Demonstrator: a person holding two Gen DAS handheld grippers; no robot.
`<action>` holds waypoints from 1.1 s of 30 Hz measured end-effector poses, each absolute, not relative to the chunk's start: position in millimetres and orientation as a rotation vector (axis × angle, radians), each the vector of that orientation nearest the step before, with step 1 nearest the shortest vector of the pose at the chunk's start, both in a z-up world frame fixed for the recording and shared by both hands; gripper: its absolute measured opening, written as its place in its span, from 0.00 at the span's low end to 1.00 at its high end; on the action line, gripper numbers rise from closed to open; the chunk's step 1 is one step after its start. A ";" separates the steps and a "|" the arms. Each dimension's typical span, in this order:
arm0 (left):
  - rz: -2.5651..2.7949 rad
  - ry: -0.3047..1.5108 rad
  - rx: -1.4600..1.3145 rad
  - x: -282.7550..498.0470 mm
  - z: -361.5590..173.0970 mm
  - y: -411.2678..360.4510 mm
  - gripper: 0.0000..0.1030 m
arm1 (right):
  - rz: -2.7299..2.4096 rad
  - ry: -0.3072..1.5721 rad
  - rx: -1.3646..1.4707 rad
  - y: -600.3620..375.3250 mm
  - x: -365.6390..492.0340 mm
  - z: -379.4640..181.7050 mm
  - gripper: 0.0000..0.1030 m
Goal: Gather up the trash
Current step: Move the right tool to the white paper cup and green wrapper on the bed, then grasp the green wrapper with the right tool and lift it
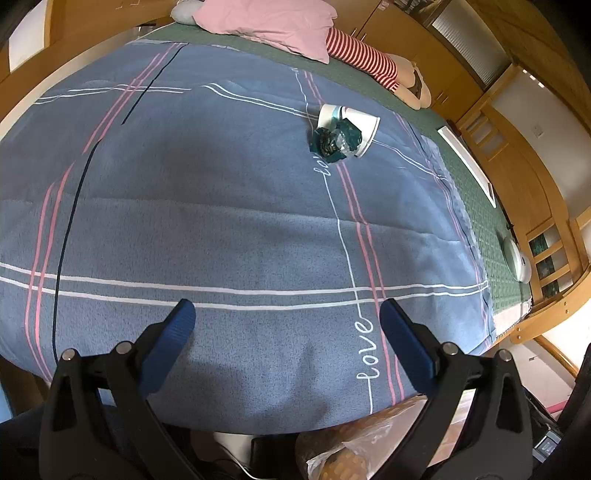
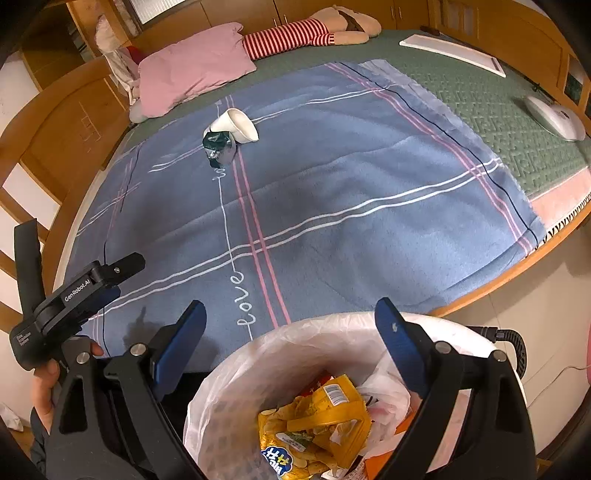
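Lying tipped on its side on the blue blanket [image 1: 229,206], well in from the near edge of the bed and toward the pillow end: a white paper cup [image 1: 349,123], mouth turned toward the bed's far side. Touching the cup, on the side nearer the foot edge: a crumpled dark green wrapper [image 1: 335,142]. Resting at the head edge: a pink pillow [image 2: 192,68], with a striped stuffed doll [image 2: 295,35] stretching along the far edge beside it.

Hanging over the near edge of the blanket with fingers spread wide and gripping nothing: the left gripper [image 1: 286,314]. Hovering just off the near edge, above a bin [image 2: 236,354] lined with a white bag: the right gripper [image 2: 291,314], fingers likewise standing wide apart, holding nothing. Sitting inside the bin: yellow snack wrappers [image 2: 328,417] and other packaging.

Lying near the bed's far corner on the green mat [image 2: 480,99]: a white flat board [image 2: 450,51] and a white rounded device [image 2: 554,116].
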State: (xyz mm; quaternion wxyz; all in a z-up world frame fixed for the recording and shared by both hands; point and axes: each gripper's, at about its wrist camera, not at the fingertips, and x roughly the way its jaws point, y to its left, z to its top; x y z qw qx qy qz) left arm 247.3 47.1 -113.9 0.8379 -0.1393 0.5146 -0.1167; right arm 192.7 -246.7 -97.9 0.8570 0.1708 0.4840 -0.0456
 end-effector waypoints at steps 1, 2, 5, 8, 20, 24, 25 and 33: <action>-0.247 1.089 -0.296 247.2 -114.0 47.4 0.96 | -0.096 1.018 0.360 -247.0 192.6 -98.1 0.88; -0.247 1.089 -0.300 247.2 -113.9 47.9 0.96 | -0.096 1.018 0.361 -247.2 192.8 -98.2 0.88; -0.271 1.038 -0.349 248.3 -106.4 56.8 0.96 | -0.099 1.013 0.356 -248.4 195.3 -96.3 0.88; -0.183 0.939 -0.313 265.0 -88.8 72.4 0.96 | -0.100 0.995 0.359 -252.7 208.1 -88.2 0.88; 0.060 1.099 -0.550 301.3 -129.6 132.8 0.96 | -0.005 0.899 0.242 -205.3 385.8 -88.9 0.88; 0.111 1.121 -0.544 300.0 -136.3 136.9 0.96 | -0.010 0.936 0.150 -173.2 450.6 -121.0 0.88; 0.118 1.134 -0.555 300.1 -138.8 137.6 0.96 | -0.044 0.965 0.113 -165.1 473.0 -139.3 0.88; 0.171 1.169 -0.568 304.9 -146.2 143.2 0.96 | -0.020 1.025 0.115 -156.0 502.8 -183.0 0.46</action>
